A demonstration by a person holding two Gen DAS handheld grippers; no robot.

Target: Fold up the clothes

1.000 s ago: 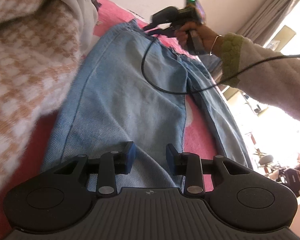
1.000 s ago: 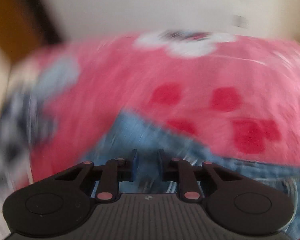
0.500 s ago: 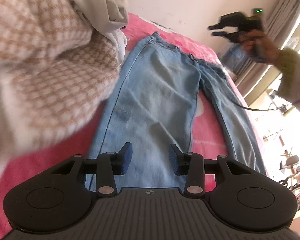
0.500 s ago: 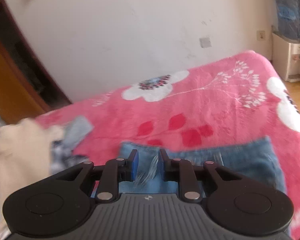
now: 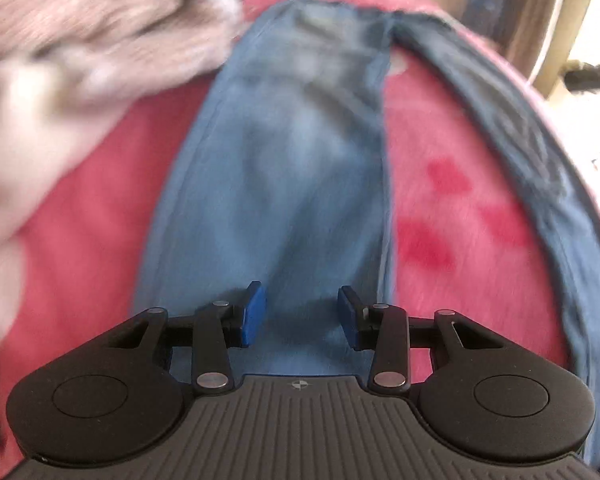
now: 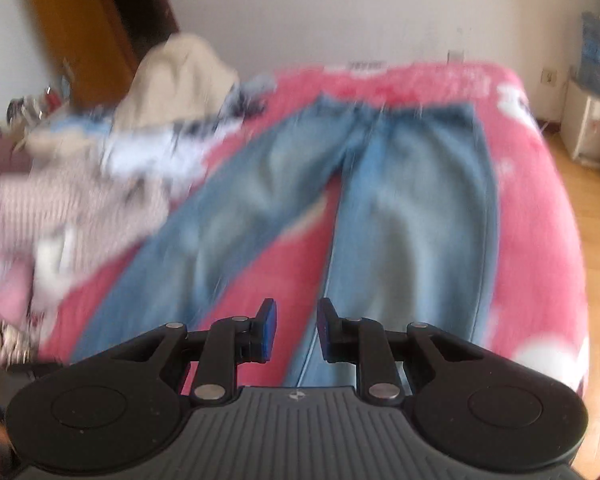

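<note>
One pair of jeans (image 6: 380, 200) is laid out flat on the pink blanket (image 6: 540, 184), waistband at the far end and both legs spread apart toward the cameras; no fold is seen in it yet. Beside it, a heap of other clothes (image 6: 112, 168) is piled, unfolded. The left gripper (image 5: 302, 314) is held over one leg near its hem, jaws apart and empty. The right gripper (image 6: 296, 330) is held near the other leg, jaws likewise parted, nothing gripped. Judged from this, the folding is barely begun.
</note>
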